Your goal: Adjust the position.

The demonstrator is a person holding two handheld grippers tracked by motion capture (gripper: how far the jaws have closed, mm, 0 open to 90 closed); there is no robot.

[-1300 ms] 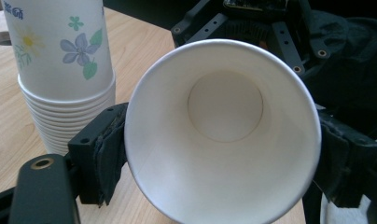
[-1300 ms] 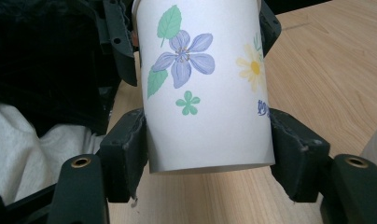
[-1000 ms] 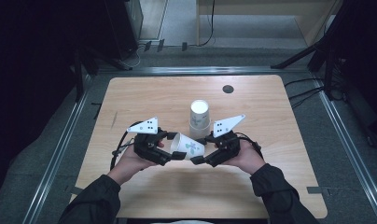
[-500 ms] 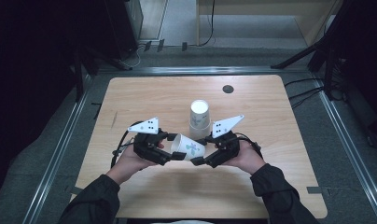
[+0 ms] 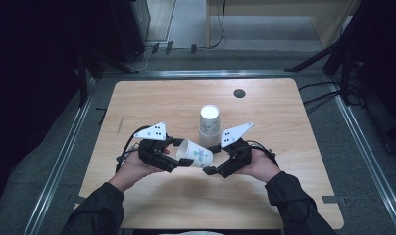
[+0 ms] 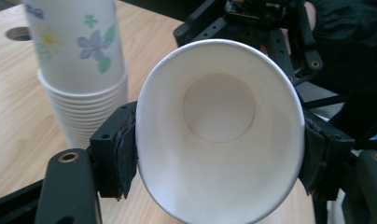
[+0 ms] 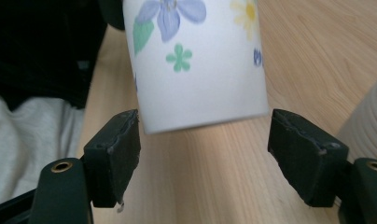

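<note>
Taking the stack of cups [image 5: 209,128] as the landmark: the single paper cup [image 5: 195,154] lies on its side just on the person's side of the stack, held clear of the table [image 5: 284,117], its long axis running across from one hand to the other. Its mouth faces the left gripper [image 6: 219,144], whose pads pinch the rim from both sides and squeeze it oval. Its closed base points at the right gripper [image 7: 203,140]; those jaws have just been opening and now stand spread, both pads clear of the cup wall. By my reading the cup has passed to the left hand, which is nearer, so any placing onto the stack falls to it
</note>
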